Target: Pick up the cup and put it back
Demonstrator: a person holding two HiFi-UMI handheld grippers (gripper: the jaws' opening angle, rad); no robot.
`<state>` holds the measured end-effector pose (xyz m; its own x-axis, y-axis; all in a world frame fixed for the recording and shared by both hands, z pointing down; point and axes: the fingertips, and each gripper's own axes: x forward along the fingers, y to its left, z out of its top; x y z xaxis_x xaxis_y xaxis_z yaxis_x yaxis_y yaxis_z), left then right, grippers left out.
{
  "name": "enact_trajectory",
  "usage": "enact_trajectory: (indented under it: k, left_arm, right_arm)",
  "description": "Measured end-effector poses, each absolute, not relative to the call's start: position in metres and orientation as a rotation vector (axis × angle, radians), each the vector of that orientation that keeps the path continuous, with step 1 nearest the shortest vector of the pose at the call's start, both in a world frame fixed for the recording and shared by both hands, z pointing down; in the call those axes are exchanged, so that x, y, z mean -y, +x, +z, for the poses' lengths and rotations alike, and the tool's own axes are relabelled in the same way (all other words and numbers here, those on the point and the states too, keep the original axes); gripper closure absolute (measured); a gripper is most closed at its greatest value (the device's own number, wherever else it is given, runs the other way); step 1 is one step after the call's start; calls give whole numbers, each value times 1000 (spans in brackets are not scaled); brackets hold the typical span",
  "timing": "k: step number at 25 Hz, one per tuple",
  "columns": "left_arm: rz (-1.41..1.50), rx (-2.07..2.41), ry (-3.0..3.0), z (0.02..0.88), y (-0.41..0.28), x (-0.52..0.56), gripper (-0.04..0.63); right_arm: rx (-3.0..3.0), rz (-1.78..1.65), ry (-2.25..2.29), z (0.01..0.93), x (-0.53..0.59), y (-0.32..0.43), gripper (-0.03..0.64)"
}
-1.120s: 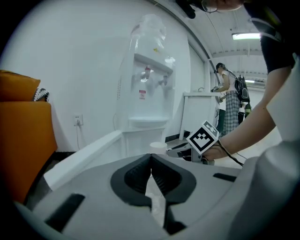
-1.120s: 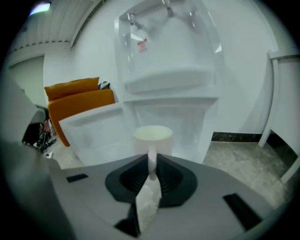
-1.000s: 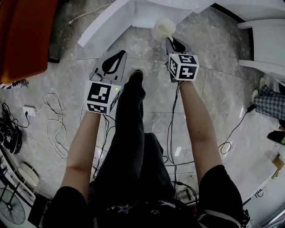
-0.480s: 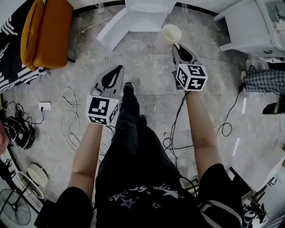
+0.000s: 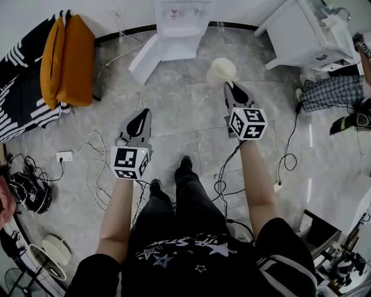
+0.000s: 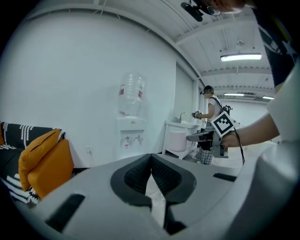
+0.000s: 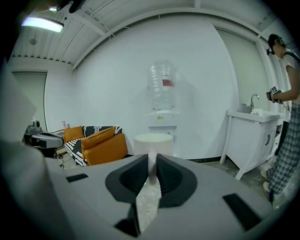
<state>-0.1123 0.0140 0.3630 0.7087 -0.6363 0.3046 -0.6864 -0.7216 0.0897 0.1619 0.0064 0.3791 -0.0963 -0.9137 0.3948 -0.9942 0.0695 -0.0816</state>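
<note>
1. Cream-white cup (image 5: pixel 222 70) hangs above the grey stone floor (image 5: pixel 174 110) in the head view. The right gripper (image 5: pixel 229 87) pinches it at its near wall, short of the water dispenser (image 5: pixel 182 17). The left gripper (image 5: pixel 139 118) is well apart from the cup, over bare floor, and carries nothing.
2. Left gripper view: the fingers (image 6: pixel 136 176) of the left gripper (image 6: pixel 151 157) meet at their tips with nothing between them. The water dispenser (image 6: pixel 130 122) stands ahead by the wall.
3. Right gripper view: the fingers (image 7: pixel 173 180) of the right gripper (image 7: pixel 152 164) are nearly together, clamped on the thin wall of the cup (image 7: pixel 153 140), which stands upright.
4. By my judgement the pick-up is done. What is left is setting the cup back down and letting go, and no view shows its resting place.
</note>
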Motion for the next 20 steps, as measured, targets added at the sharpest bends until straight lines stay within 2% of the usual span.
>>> enact_trajectory:
  k: [12, 20]
  left_arm:
    - [338, 903, 2807, 314, -205, -90, 586]
    - [338, 903, 2825, 305, -263, -141, 586]
  right_arm:
    - [2113, 538, 2158, 295, -136, 45, 569]
    - [2133, 567, 2115, 303, -210, -35, 571]
